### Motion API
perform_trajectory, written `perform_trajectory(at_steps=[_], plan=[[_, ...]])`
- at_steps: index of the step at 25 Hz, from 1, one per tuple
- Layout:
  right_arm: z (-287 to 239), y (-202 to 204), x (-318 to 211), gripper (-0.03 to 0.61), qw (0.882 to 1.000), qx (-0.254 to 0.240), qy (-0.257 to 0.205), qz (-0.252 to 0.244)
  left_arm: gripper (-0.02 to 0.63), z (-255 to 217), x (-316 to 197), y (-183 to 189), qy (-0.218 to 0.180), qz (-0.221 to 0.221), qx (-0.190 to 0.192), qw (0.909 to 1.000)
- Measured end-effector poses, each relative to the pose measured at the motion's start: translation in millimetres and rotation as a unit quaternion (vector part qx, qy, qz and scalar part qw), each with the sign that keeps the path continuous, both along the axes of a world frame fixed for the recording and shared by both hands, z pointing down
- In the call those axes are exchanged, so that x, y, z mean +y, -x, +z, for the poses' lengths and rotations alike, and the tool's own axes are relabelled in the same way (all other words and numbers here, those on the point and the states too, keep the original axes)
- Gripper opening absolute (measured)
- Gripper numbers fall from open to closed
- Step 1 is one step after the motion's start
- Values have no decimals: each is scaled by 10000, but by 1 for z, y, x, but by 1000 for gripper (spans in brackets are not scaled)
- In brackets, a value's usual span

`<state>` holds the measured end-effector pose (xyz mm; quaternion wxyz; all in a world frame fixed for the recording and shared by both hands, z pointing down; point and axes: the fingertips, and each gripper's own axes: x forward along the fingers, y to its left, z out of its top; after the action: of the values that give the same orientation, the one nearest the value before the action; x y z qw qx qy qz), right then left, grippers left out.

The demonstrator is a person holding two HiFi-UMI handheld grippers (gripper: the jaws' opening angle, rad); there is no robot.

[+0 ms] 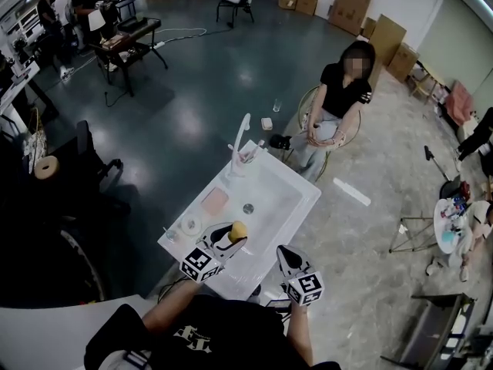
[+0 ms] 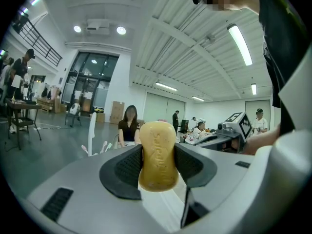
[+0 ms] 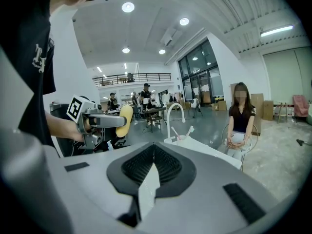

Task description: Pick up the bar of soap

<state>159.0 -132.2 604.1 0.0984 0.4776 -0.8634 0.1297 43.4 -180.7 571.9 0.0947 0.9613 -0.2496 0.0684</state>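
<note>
**Soap is up: hold it steady**

The left tongs (image 1: 231, 239) are clamped on the yellow, waisted bar of soap (image 2: 158, 155). Their dark ribbed pads press its narrow waist from both sides and the bar stands upright between them. In the head view the soap hangs clear above the near left part of the white desk (image 1: 308, 195) with its sunken basin, apart from the pale pink rectangular dish (image 1: 215, 201) lying beside the basin. The right tongs (image 3: 153, 167) are closed on nothing and hover above the desk's near edge, a little to the right.

The lift looks done, so what remains is a secure hold. Soap is likely slick, and the bar is pinched only at its waist, with both rounded ends free to pivot. Steady, moderate pressure should serve best, since a hard squeeze could shoot it out. Keeping the tongs level and moving slowly over the desk would let a dropped bar land there and not on the floor.
</note>
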Motion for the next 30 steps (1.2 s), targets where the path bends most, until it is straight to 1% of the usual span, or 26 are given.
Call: perform_trajectory(at_steps=[4,12,16,22,30], plan=[[-2,-1,-2,9,10000,-15,11,63,207,-1,-1,-2,-28,16,19,10000],[2,-1,-4,9,10000,30,-49,-10,207,-2,-5,0,-51,3,65,10000],[-2,-1,-5,9,10000,-21,-18,41,207,-4,-6,0,-68,-1,84,9999],[-1,2,-6,9,10000,-3,-42,-43,207,-7,-7,3,-58,-12,93,9999],[-6,4,-11,9,10000,0,28,2,207,-6,-8,1,-59,32,90,9999]])
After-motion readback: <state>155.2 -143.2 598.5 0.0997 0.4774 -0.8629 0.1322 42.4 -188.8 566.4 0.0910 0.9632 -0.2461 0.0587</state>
